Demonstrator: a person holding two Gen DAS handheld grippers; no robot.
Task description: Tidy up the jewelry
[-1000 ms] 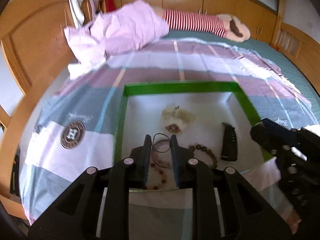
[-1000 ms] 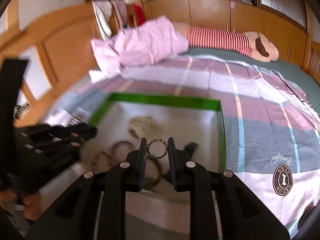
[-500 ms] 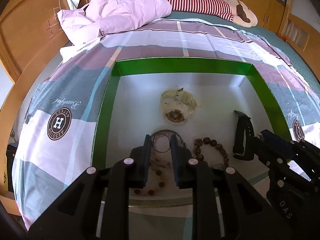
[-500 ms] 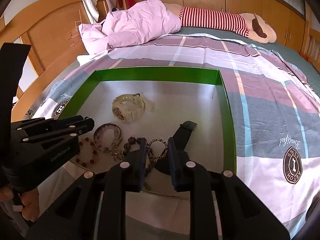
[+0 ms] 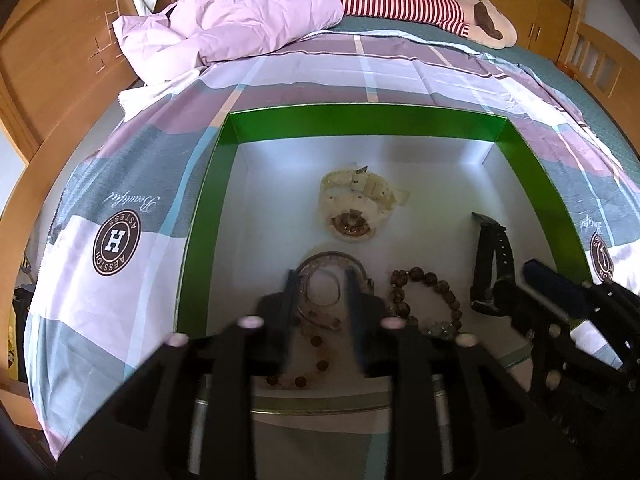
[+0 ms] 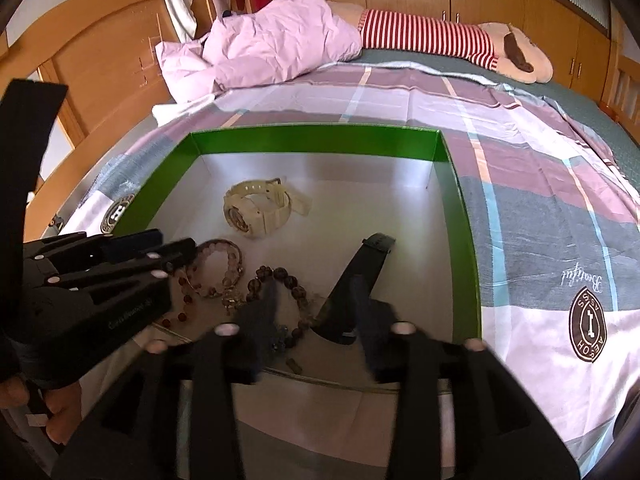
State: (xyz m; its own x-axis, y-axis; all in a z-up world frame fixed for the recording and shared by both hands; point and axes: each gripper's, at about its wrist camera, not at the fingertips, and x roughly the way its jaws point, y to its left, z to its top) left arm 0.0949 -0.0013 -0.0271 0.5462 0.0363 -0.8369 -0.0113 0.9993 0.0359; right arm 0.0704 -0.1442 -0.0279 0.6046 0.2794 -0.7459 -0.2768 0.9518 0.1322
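A green box (image 5: 208, 216) with a white floor lies on the bedspread. In it are a cream watch (image 5: 352, 208), a black watch (image 5: 490, 264), a dark bead bracelet (image 5: 424, 296) and a pale pink bead bracelet (image 6: 220, 264). My left gripper (image 5: 322, 296) hangs low over the box's near left part. Its jaws are opening around a thin dark ring (image 5: 322, 290), which rests on the pink beads, and the pads stand clear of it. My right gripper (image 6: 314, 304) is also opening, with only the dark beads and the black watch (image 6: 360, 276) showing in its gap.
A crumpled pink quilt (image 5: 248, 20) and a striped plush toy (image 5: 400, 0) lie at the far end of the bed. Wooden bed frame (image 5: 48, 72) runs along the left. A hand (image 6: 24, 396) holds the left gripper (image 6: 176, 256) at the left of the right wrist view.
Both grippers sank into the box. The left jaws spread off the thin ring. The right jaws spread too, and the small beaded ring they held is gone from between them.
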